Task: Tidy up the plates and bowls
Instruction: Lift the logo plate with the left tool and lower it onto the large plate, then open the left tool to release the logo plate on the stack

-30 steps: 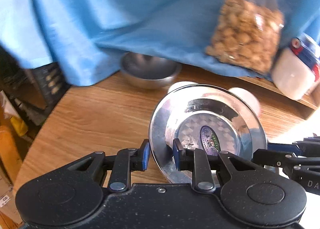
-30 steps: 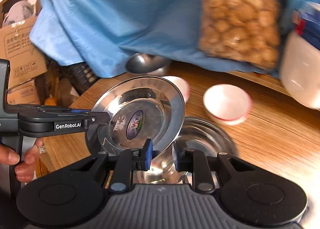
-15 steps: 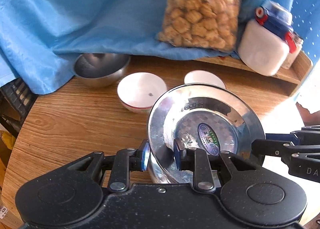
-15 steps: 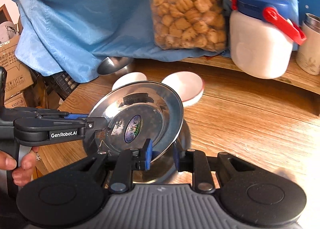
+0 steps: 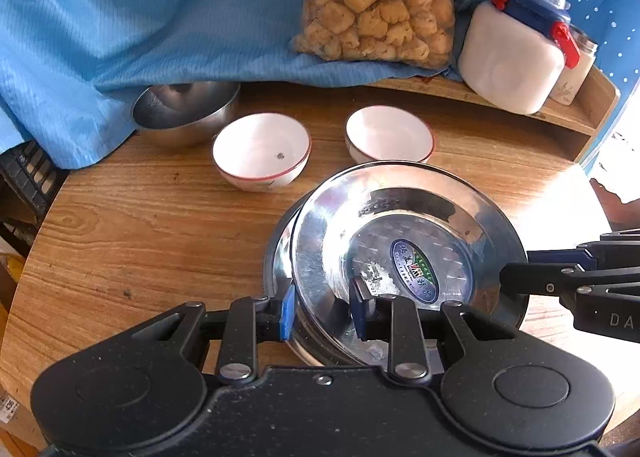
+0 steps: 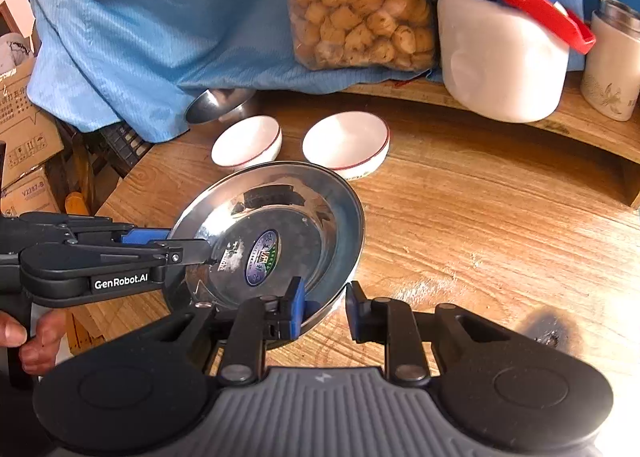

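Steel plate [image 5: 404,253] is sitting tilted at the desk's [image 5: 140,241] 5 o'clock side, over a second steel plate [image 5: 280,253] whose rim is peeking out beneath. From 7 o'clock, the left hand-held gripper [image 5: 322,307] is clamping the upper plate's near rim. At 11 o'clock a steel bowl [image 5: 184,113] is resting, with two white bowls [image 5: 262,151] [image 5: 390,135] lining up toward 12. From 3 o'clock, the right hand-held gripper [image 6: 324,307] is straddling the rim, jaws parted.
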A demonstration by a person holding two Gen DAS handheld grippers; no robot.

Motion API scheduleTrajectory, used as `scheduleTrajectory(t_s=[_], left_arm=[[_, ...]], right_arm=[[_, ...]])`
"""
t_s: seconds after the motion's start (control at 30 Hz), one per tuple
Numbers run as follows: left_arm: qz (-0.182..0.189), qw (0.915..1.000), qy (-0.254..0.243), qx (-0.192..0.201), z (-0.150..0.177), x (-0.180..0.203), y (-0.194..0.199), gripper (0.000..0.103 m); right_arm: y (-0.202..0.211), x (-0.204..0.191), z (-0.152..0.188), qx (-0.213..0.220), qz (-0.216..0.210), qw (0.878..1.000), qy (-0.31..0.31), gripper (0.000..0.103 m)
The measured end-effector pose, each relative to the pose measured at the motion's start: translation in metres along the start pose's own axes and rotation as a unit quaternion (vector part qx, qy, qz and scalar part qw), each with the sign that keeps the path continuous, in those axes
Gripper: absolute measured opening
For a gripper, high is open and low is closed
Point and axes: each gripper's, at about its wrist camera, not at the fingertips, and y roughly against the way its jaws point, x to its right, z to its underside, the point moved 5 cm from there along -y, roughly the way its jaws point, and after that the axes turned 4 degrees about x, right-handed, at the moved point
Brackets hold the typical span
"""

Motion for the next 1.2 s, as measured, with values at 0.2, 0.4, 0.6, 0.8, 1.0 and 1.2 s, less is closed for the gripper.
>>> scheduleTrajectory(t_s=[0.2, 0.4, 0.6, 0.8, 1.0, 1.2], left_arm=[[-0.010, 0.9999, 0.010, -0.004, 0.003, -0.006, 0.001, 0.030], [-0.022, 0.9997, 0.009, -0.010, 0.004, -0.012, -0.001, 0.031], [-0.029, 0.9995, -0.003, -0.015, 0.004, -0.012, -0.007, 0.031], [-0.026, 0.9995, -0.007, -0.016, 0.004, -0.010, -0.013, 0.031], [-0.029, 0.9994, -0.013, -0.017, 0.004, -0.011, -0.016, 0.030], [-0.026, 0.9995, -0.008, -0.017, 0.005, -0.013, -0.018, 0.030]], right_arm=[[-0.007, -0.006, -0.002, -0.008, -0.008, 1.000, 0.015, 0.025], [-0.013, -0.011, -0.002, -0.017, -0.014, 1.000, 0.022, 0.025], [-0.019, -0.010, -0.003, -0.023, -0.005, 1.000, 0.019, 0.025], [-0.023, -0.009, -0.003, -0.029, 0.003, 0.999, 0.019, 0.025], [-0.024, -0.013, -0.004, -0.028, -0.005, 0.999, 0.031, 0.025], [-0.028, -0.018, -0.007, -0.036, -0.006, 0.999, 0.037, 0.025]])
